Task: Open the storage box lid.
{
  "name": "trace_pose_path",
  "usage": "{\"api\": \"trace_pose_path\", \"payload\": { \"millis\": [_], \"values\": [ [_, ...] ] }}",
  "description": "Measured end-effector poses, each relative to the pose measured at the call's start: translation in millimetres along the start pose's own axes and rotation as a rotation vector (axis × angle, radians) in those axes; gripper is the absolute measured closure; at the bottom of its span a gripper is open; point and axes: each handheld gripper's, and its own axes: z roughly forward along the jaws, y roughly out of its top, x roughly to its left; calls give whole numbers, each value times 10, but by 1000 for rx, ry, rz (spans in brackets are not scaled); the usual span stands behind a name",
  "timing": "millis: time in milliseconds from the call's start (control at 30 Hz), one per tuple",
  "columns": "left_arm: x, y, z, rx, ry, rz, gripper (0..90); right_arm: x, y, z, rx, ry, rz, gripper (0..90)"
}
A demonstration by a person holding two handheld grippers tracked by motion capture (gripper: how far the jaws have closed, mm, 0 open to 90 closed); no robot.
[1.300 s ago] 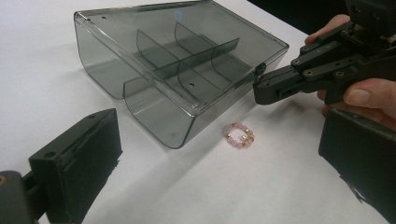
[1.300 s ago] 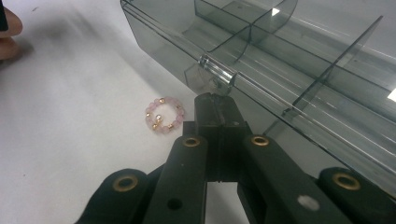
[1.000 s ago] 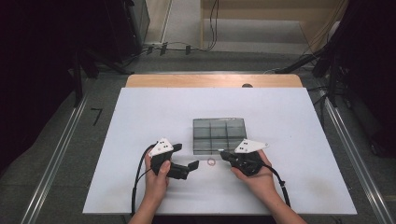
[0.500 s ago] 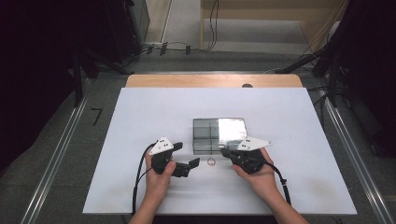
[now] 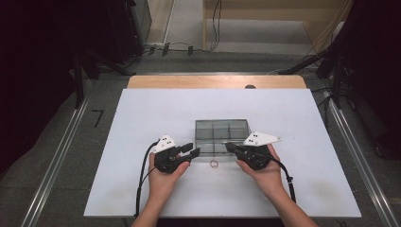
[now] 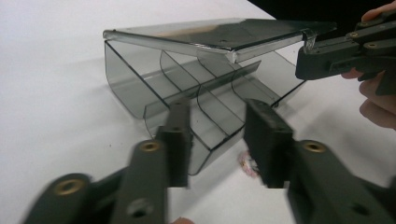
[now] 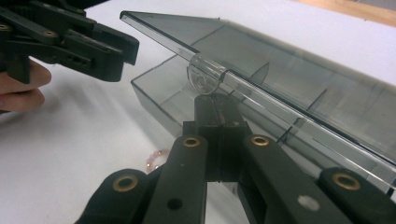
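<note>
Box: the smoky clear compartment box (image 5: 222, 136) sits near the middle of the white table (image 5: 142, 123), somewhat toward your edge.
Lid: its lid (image 6: 219, 35) is lifted off the front rim, tilted up like a ramp.
Right gripper: your right gripper (image 7: 212, 100) has its jaws pressed together, pinching the round clear tab (image 7: 201, 79) on the lid's front edge.
Left gripper: your left gripper (image 6: 217, 135) has just been closing; its jaws stand partly apart at the box's front corner, pinching nothing.
Ring: a small pinkish ring (image 5: 213, 164) lies on the table just before the box, between your hands.
</note>
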Motion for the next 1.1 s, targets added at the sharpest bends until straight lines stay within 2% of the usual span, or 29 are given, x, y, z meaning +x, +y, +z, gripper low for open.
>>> {"api": "trace_pose_path", "payload": {
  "millis": [167, 333, 833, 1100],
  "values": [
    [-30, 97, 60, -7, -15, 9, 794, -14, 58, -9, -4, -4, -4, 877],
    [-31, 183, 109, -20, -18, 13, 892, -26, 111, -26, -8, -7, -6, 877],
    [-1, 343, 134, -45, -21, 14, 899, -130, 134, -136, -14, -23, -1, 878],
    [42, 434, 116, -68, -20, 10, 899, -288, 118, -247, -30, -47, 16, 877]
  ]
}}
